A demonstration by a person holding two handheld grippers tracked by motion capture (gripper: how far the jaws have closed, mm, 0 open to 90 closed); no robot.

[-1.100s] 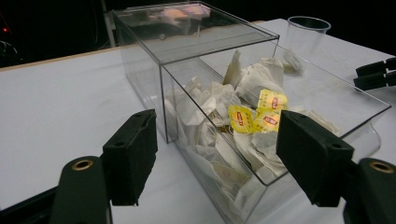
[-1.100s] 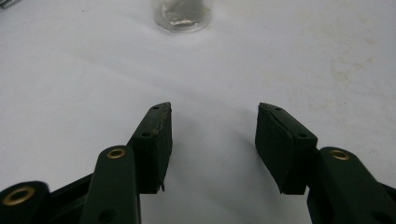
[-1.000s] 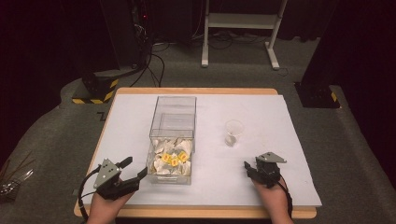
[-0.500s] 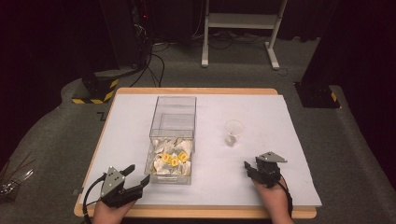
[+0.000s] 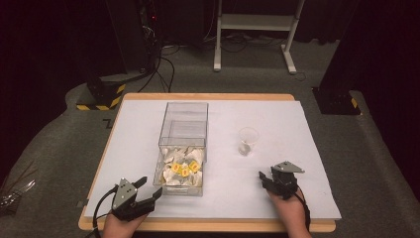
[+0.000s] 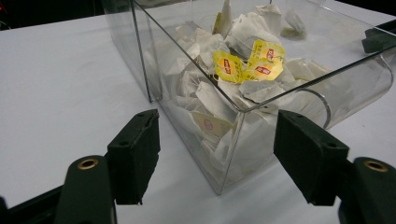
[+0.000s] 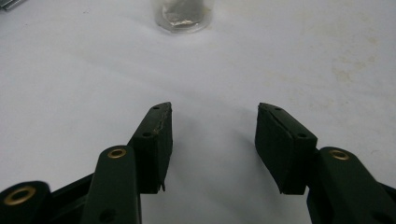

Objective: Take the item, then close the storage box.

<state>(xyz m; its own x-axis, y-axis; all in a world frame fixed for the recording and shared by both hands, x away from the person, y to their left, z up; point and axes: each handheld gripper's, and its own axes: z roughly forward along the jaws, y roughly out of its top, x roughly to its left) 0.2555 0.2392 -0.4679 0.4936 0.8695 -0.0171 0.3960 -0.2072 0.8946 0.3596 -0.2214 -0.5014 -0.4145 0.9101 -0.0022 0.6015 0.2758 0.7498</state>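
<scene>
Left gripper lining up on the tea bag box, nothing grabbed yet

On the white-covered table (image 5: 297,129), the clear acrylic box (image 5: 182,148) of white tea bags with yellow tags (image 6: 247,65) sits at 1 o'clock from the left gripper (image 5: 148,191), jaws open, empty. Right gripper (image 5: 262,179) is open too; small clear plastic cup (image 5: 247,141) at its 11. Probably next: reach over the rim, pinch one bag.

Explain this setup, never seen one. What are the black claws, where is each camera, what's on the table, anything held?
No robot: a person holds a two-jaw tool in each hand. The high view looks down on the table; the other two cameras ride on the tools.

The left gripper is open, a corner of the clear box of tea bags between its jaws, not clamped. The right gripper is open over the white table cover, pointing at a small clear cup. Nothing is held.
</scene>
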